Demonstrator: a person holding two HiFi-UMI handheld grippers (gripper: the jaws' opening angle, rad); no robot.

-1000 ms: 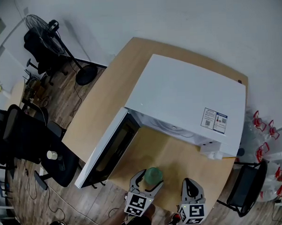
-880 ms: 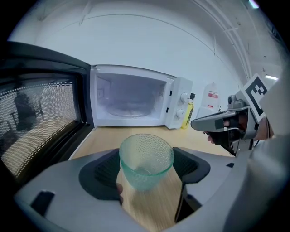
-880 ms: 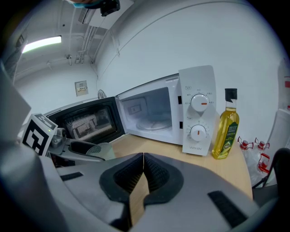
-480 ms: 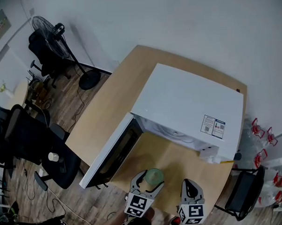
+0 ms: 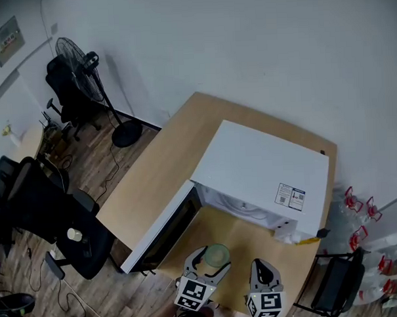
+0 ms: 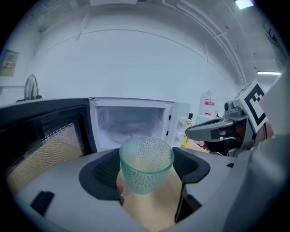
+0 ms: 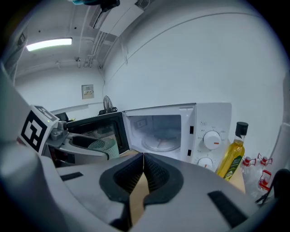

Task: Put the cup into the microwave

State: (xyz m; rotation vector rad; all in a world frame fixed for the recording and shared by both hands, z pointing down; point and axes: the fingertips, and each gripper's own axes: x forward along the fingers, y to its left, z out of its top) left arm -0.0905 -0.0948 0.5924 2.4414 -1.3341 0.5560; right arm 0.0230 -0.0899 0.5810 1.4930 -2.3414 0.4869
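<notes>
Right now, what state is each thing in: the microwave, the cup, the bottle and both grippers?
microwave: door swung wide open, nothing on the glass plate inside.
cup: upright, looks empty, gripped in front of the open microwave.
left gripper: shut on the cup.
right gripper: jaws together, holding nothing.
bottle: upright, cap on, beside the microwave.

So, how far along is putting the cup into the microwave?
Done: the microwave door is open, its turntable bare. In hand: the left gripper grips the green cup in front of the opening; the right gripper is shut, empty. Left: carry the cup inside, set it down.
</notes>
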